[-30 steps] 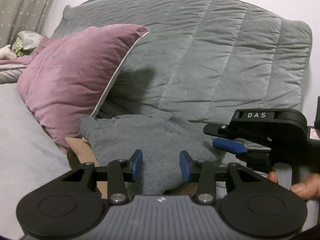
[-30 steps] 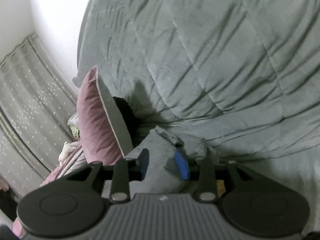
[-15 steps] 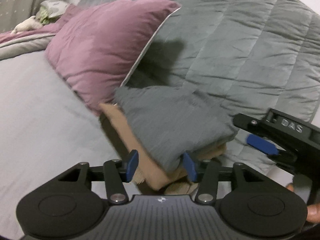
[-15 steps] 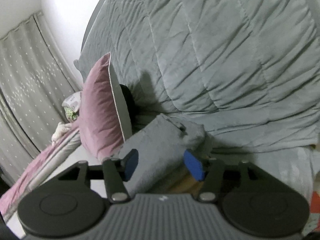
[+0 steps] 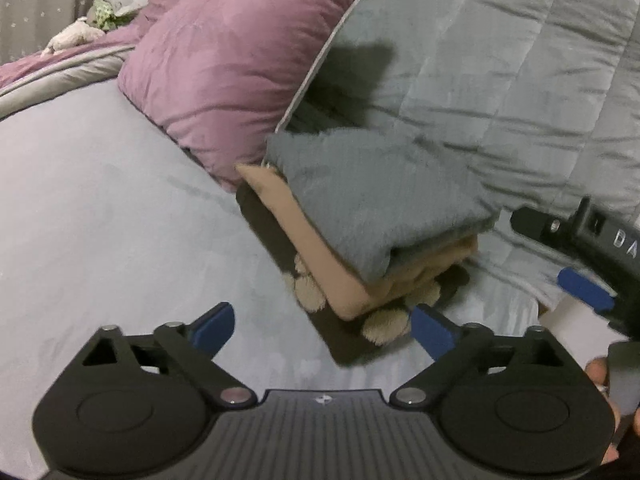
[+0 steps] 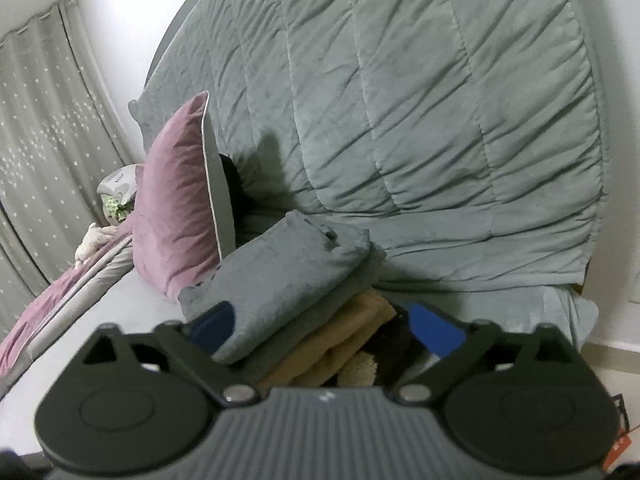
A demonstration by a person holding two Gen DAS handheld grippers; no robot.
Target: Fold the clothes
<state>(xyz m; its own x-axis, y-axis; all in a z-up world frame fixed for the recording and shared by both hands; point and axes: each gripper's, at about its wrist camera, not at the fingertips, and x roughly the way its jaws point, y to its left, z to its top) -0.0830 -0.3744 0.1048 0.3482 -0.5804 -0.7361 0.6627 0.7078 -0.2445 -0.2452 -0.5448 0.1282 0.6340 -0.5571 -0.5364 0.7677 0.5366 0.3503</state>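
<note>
While both grippers' fingers (image 5: 212,328) (image 6: 436,330) gape empty, bare sheet (image 5: 100,220) flanks the folded stack (image 5: 372,216).

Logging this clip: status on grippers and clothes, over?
Left gripper open, empty. Right gripper open, empty. Grey sweater folded on top of tan garment and dark garment, stacked on bed beside pink pillow. Nothing in the way.

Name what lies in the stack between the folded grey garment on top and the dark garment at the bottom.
A folded tan garment lies between the grey garment and the dark garment; the left wrist view shows it best.
</note>
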